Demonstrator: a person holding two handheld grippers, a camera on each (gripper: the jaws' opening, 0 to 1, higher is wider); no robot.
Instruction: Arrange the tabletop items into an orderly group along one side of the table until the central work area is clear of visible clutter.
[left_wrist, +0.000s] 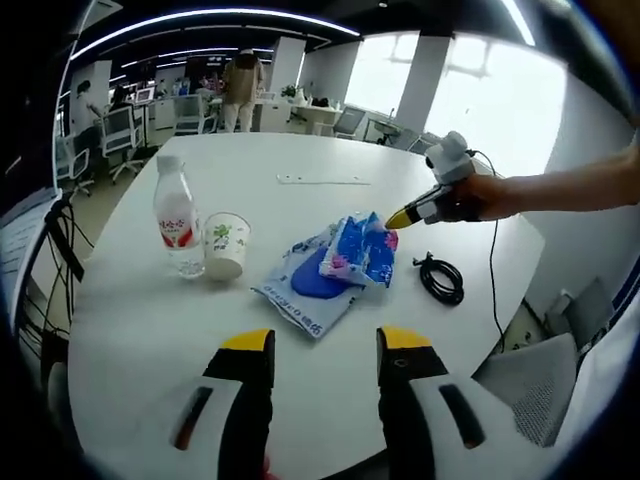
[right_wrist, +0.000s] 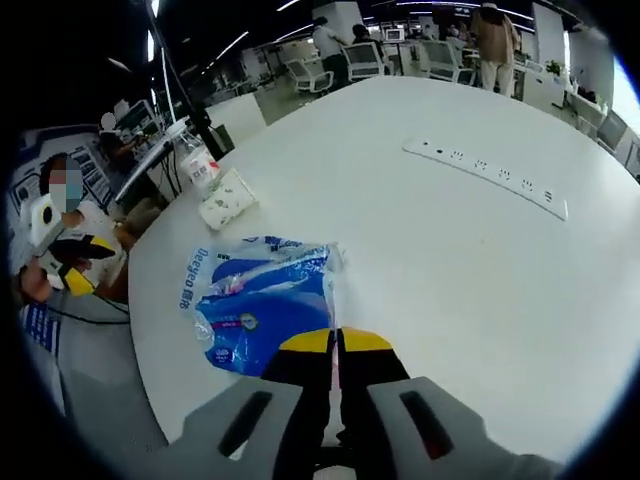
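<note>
The crinkled blue plastic tissue pack (right_wrist: 262, 300) is pinched at its edge by the closed right hand-held gripper (right_wrist: 336, 342); the left hand-held gripper (left_wrist: 325, 340) is held open, empty, just short of it.

You are working with two matching grippers: the left gripper (left_wrist: 325, 345) is showing black jaws with yellow tips on pale grey bodies with dark slots. The right gripper (right_wrist: 335, 342) is wearing the same colours.
</note>
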